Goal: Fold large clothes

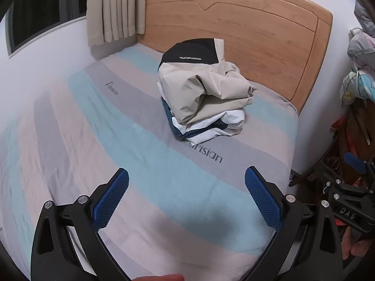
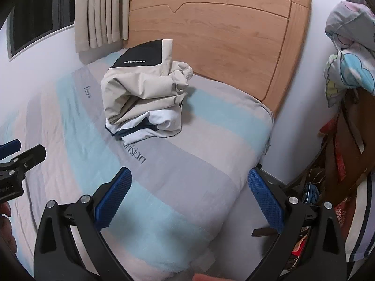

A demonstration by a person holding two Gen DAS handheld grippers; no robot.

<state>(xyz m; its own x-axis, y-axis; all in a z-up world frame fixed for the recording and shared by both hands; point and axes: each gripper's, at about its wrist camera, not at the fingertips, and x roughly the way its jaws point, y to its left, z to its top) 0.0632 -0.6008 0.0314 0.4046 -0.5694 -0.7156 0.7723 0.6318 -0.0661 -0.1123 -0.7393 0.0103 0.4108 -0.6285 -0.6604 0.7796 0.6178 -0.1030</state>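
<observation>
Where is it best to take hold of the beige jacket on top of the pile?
Probably the bunched sleeve end of the beige jacket, on the headboard side: its ridges stand up, easy to pinch. Come from above with the open right gripper.

left wrist view: looks forward between its own tongs [image 1: 187, 178], down across the bed [image 1: 98, 126] toward the headboard [image 1: 246, 35]. right wrist view: same heading from further right, over the bed's right edge. both share the folded clothes pile [image 2: 143, 100], headboard and curtain [image 2: 100, 11].
</observation>
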